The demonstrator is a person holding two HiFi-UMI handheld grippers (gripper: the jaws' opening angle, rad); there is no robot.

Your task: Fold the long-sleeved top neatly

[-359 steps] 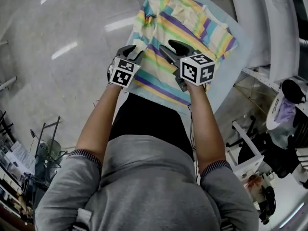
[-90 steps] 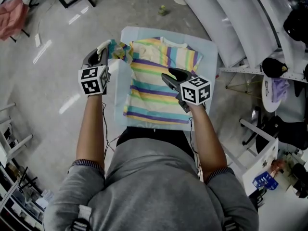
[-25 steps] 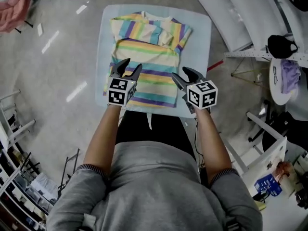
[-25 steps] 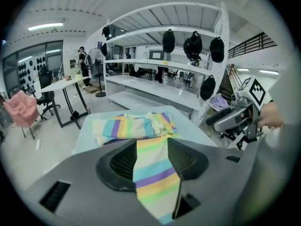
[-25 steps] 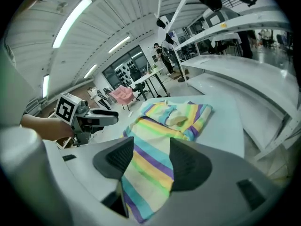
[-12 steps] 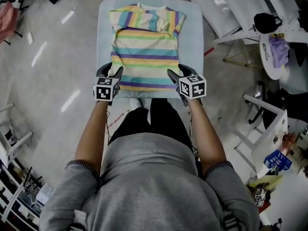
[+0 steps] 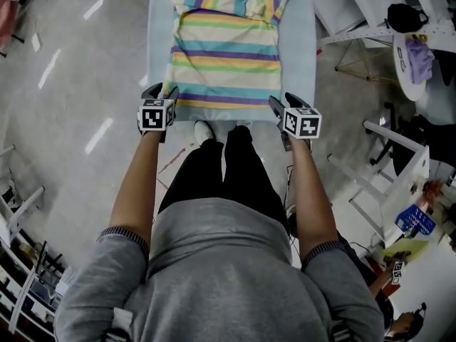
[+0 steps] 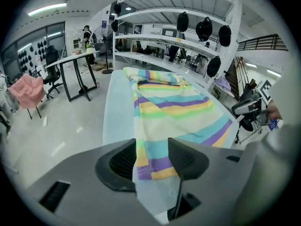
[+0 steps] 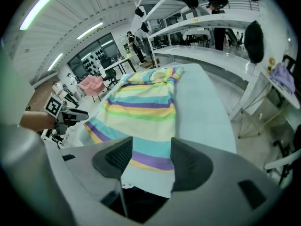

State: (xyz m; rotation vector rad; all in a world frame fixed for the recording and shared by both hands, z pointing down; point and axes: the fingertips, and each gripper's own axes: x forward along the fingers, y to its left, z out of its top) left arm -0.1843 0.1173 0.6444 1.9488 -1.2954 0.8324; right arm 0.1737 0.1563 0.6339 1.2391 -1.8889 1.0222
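The striped long-sleeved top (image 7: pixel 224 45) lies flat on a pale blue table (image 7: pixel 303 55), with its sleeves folded across the chest at the far end. My left gripper (image 7: pixel 161 92) hangs over the hem's near left corner. In the left gripper view the gripper (image 8: pixel 151 158) is open, with the purple and yellow hem corner (image 8: pixel 153 166) showing between its jaws, untouched. My right gripper (image 7: pixel 283 100) is over the hem's near right corner. Its jaws (image 9: pixel 150 161) have just been opening wider and stand open, with the hem (image 9: pixel 153 161) below the gap.
The person's legs and a white shoe (image 7: pixel 204 130) are against the table's near edge. White shelving (image 7: pixel 356 6) with black caps (image 7: pixel 402 16) runs along the right. A pink-draped chair (image 8: pixel 26 91) and a dark desk (image 8: pixel 77 74) stand off to the left.
Both grippers have drawn back from over the shirt's lower part to the near table edge, lower down, and have spread apart to the two hem corners.
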